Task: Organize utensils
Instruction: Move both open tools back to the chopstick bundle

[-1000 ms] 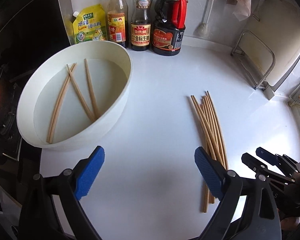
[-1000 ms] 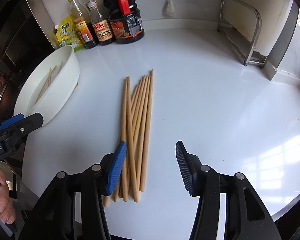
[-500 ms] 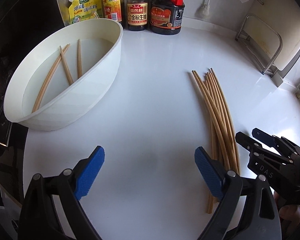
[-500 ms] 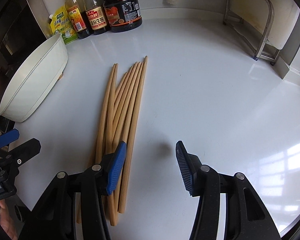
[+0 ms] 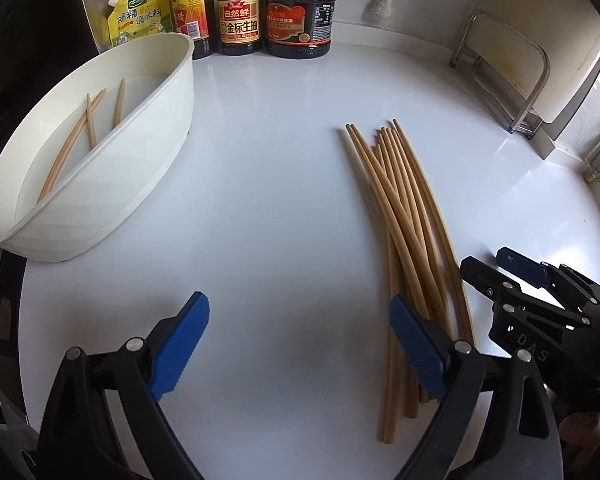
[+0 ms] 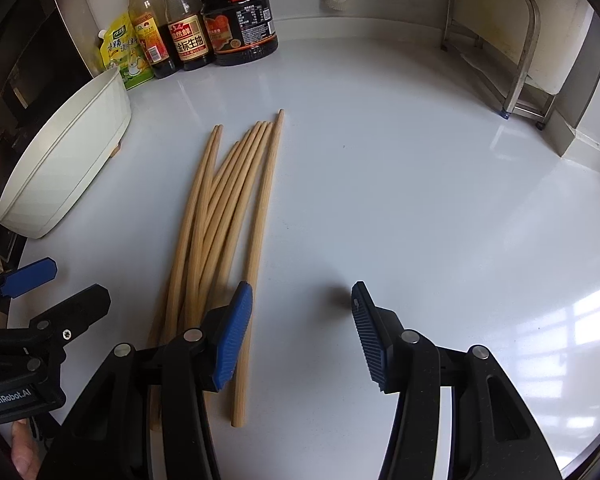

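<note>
Several wooden chopsticks [image 5: 404, 216] lie in a loose bundle on the white counter, tips fanned toward the back wall. A white oval tub [image 5: 140, 160] at the left holds three more chopsticks [image 5: 66, 152]. My left gripper [image 5: 298, 320] hangs open low over bare counter; its right finger overlaps the bundle's near ends. My right gripper [image 6: 300, 304] is open too, its left finger above the bundle [image 6: 220, 208], nothing between the pads. Each gripper shows in the other's view: the right gripper [image 5: 484, 260] and the left gripper [image 6: 72, 284]. The tub [image 6: 68, 152] stands left of the bundle.
Sauce bottles [image 5: 238, 12] and a yellow pouch [image 5: 138, 16] line the back wall behind the tub. A metal rack [image 5: 512, 60] stands at the back right and a brush [image 5: 380, 4] hangs on the wall. A dark stove area borders the counter's left edge.
Both grippers have sunk toward the counter and drawn nearer to the bundle's near ends. The tub and bottles have slid up and left in both views. The jaws have not moved.
</note>
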`<state>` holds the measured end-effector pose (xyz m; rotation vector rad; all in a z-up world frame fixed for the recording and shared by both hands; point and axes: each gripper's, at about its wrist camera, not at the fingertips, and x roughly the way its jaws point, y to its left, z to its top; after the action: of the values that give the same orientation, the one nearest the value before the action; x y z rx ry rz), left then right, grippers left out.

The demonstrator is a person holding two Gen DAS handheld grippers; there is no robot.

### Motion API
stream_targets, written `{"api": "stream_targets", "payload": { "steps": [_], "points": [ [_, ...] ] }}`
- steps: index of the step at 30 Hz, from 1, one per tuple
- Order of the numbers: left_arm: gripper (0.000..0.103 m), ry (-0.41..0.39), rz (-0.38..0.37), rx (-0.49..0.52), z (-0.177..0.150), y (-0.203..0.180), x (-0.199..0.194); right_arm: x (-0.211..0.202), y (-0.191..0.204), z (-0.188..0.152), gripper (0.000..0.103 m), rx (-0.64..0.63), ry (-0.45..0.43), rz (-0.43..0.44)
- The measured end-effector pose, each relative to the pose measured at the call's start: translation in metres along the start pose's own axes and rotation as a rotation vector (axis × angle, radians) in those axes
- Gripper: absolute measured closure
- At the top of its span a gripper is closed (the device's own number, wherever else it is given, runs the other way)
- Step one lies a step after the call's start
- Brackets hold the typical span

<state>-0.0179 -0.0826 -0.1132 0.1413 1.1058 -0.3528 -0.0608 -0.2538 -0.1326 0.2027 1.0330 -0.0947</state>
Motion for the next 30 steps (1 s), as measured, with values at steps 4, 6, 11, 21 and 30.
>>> {"api": "stream_targets", "payload": {
  "steps": [4,6,11,21,30],
  "points": [
    [0.013,0.015,-0.008,0.017,-0.002,-0.007,0.008,-0.003,-0.008,-0.002,0.053,0.005,-0.005,-0.007],
    [0.013,0.020,-0.008,0.023,-0.004,-0.011,0.011,-0.006,-0.012,-0.003,0.053,0.008,-0.008,-0.004],
    [0.013,0.030,-0.007,0.035,-0.007,-0.017,0.016,-0.012,-0.012,-0.003,0.053,0.002,-0.027,0.024],
    [0.013,0.039,0.005,0.034,-0.010,-0.018,0.022,-0.014,-0.008,0.001,0.053,-0.005,-0.029,0.046],
    [0.012,0.045,0.034,0.030,-0.007,-0.014,0.029,-0.010,-0.003,0.005,0.053,-0.016,-0.019,0.052]
  ]
}}
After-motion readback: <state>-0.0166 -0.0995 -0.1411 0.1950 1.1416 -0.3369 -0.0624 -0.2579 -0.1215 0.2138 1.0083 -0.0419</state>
